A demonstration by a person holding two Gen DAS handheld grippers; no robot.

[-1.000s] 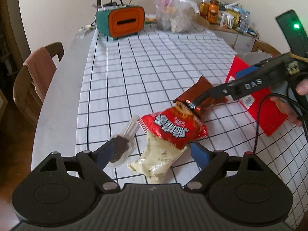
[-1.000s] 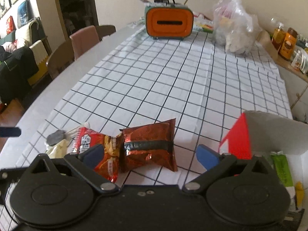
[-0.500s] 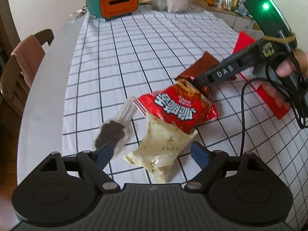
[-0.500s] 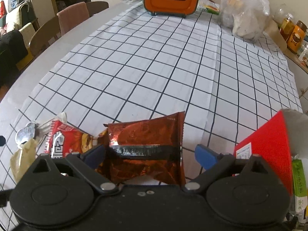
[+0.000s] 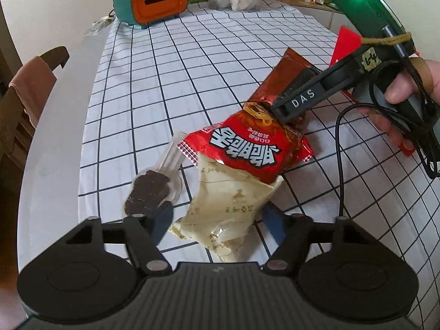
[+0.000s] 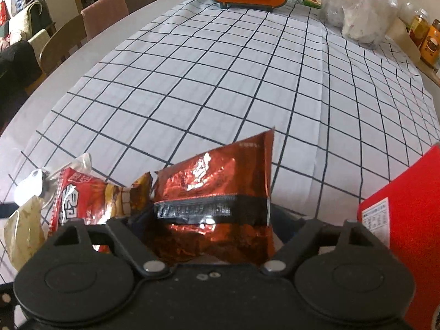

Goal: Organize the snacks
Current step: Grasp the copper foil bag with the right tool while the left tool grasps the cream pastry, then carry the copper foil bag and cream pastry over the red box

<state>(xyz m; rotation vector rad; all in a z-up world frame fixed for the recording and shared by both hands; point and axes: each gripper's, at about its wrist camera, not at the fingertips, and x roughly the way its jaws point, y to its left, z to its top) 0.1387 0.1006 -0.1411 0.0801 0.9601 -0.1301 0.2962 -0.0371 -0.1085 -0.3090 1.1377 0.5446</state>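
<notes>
A cream snack packet [image 5: 228, 206] lies between the fingers of my left gripper [image 5: 217, 217], which is open around its near end. A red Korean-lettered snack bag [image 5: 247, 148] lies partly over it, and a clear wrapper with a dark snack [image 5: 150, 187] lies to the left. My right gripper [image 6: 211, 220] is open around a shiny brown-red packet [image 6: 217, 189]; its fingers stand either side and are partly hidden behind it. That packet [image 5: 286, 79] and the right gripper's body show in the left wrist view. The red bag [image 6: 88, 198] and cream packet [image 6: 23, 228] show left in the right wrist view.
A red box [image 6: 407, 220] stands at the right, also seen in the left wrist view [image 5: 349, 41]. An orange-and-teal tissue holder [image 5: 154, 2], a clear plastic bag [image 6: 357, 11] and jars [image 6: 429, 38] stand at the table's far end. Chairs [image 5: 27, 82] line the left edge.
Both grippers have moved forward and down. The cream packet now lies between my left fingers, and the brown-red packet lies deeper between my right fingers.
</notes>
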